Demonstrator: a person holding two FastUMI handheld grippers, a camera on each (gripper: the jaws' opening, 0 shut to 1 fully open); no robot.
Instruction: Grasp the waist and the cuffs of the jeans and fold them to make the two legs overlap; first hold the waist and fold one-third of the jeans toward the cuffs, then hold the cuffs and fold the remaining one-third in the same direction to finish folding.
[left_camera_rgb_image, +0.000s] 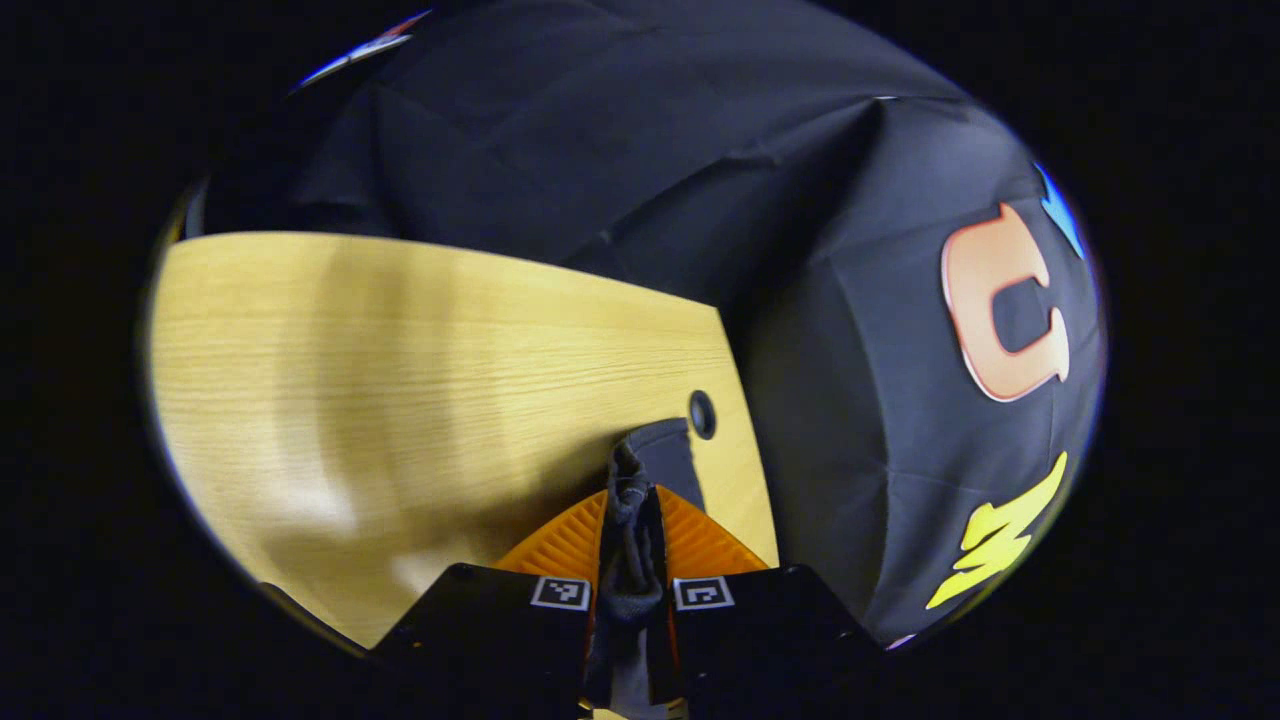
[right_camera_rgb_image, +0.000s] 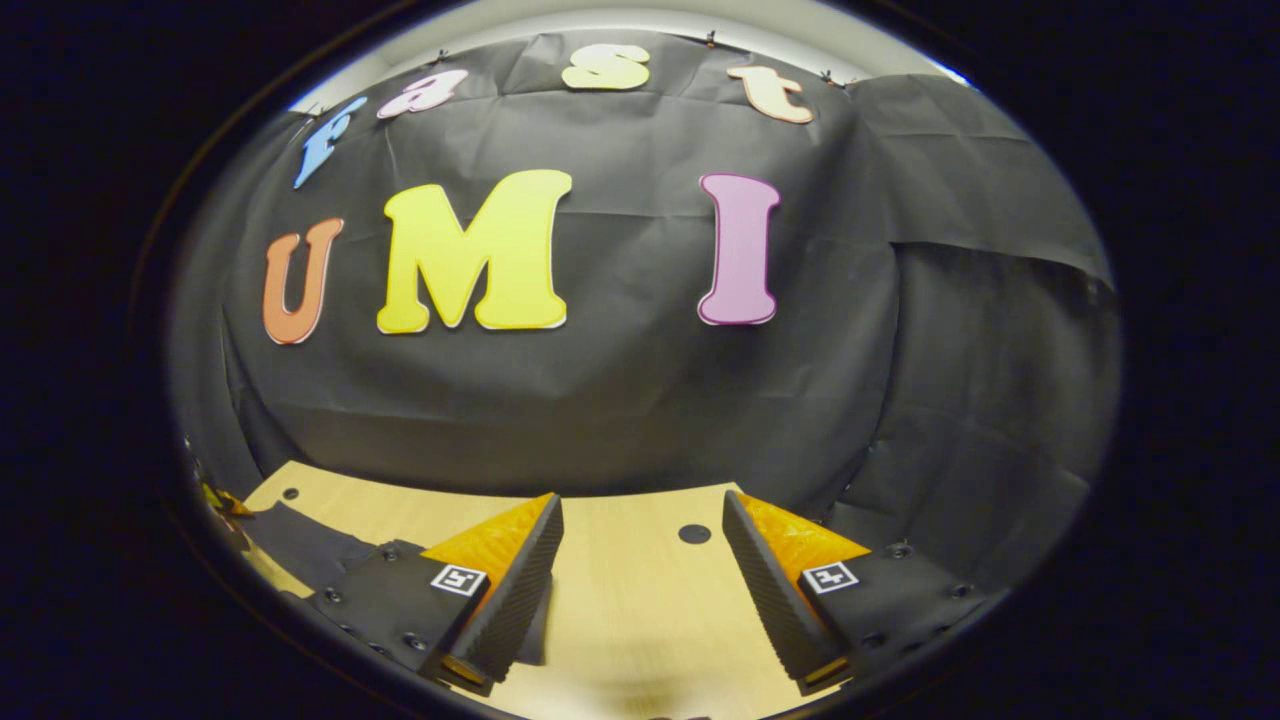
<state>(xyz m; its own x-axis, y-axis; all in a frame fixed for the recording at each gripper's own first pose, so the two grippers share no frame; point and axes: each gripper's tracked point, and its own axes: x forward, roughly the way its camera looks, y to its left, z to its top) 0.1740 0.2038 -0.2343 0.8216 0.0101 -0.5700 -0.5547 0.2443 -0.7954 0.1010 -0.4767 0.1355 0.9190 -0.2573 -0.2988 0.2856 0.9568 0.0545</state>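
Observation:
In the left gripper view, my left gripper (left_camera_rgb_image: 632, 500) is shut on a bunched fold of the dark jeans (left_camera_rgb_image: 660, 455); the cloth sticks out past the fingertips and hangs down between the fingers. It is held above the wooden table (left_camera_rgb_image: 400, 380). In the right gripper view, my right gripper (right_camera_rgb_image: 640, 520) stands open over the table (right_camera_rgb_image: 620, 590) with nothing between its fingers. A dark stretch of the jeans (right_camera_rgb_image: 300, 545) lies on the table to its left, partly behind the left finger.
The black cloth wall (right_camera_rgb_image: 600, 400) rises just behind the table's far edge. A small round hole (right_camera_rgb_image: 694, 533) sits in the tabletop between the right gripper's fingers; a similar hole (left_camera_rgb_image: 702, 413) shows near the table's corner in the left gripper view.

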